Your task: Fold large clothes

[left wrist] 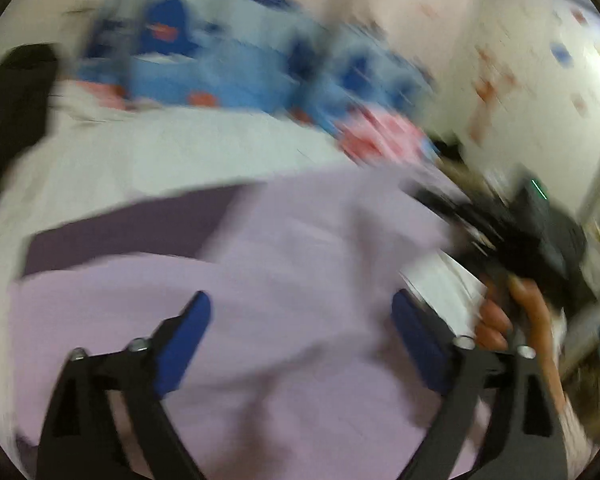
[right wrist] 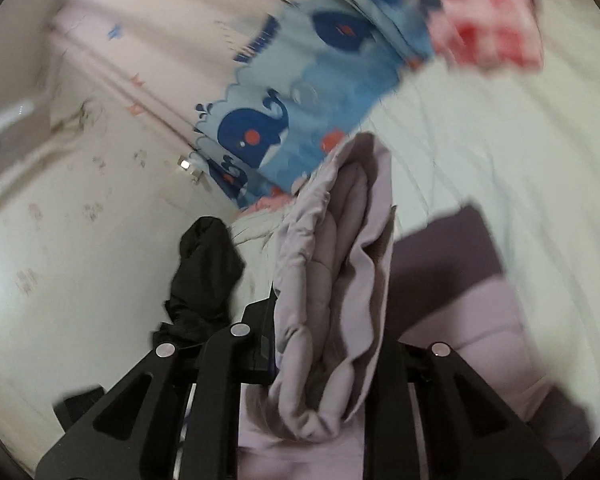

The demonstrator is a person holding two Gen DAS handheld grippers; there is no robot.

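Note:
A large lilac garment [left wrist: 284, 240] lies spread on the bed, with a darker purple panel [left wrist: 132, 232] at its far edge. My left gripper [left wrist: 300, 300] hovers over it, its blue pads [left wrist: 188, 332] wide apart and open with nothing pinched. At the right of the left wrist view a person's hand [left wrist: 496, 320] grips the black body of the other gripper. In the right wrist view my right gripper [right wrist: 332, 320] is shut on a bunched, quilted fold of the lilac garment [right wrist: 340, 240], lifted off the bed. The cloth hides its pads.
White bed sheet [left wrist: 160, 152] extends beyond the garment. A blue whale-print quilt [right wrist: 292, 120] and a pink-red cloth [right wrist: 488, 20] lie at the bed's far side. A black garment [right wrist: 204, 272] is heaped by the wall [right wrist: 60, 220], which carries small stickers.

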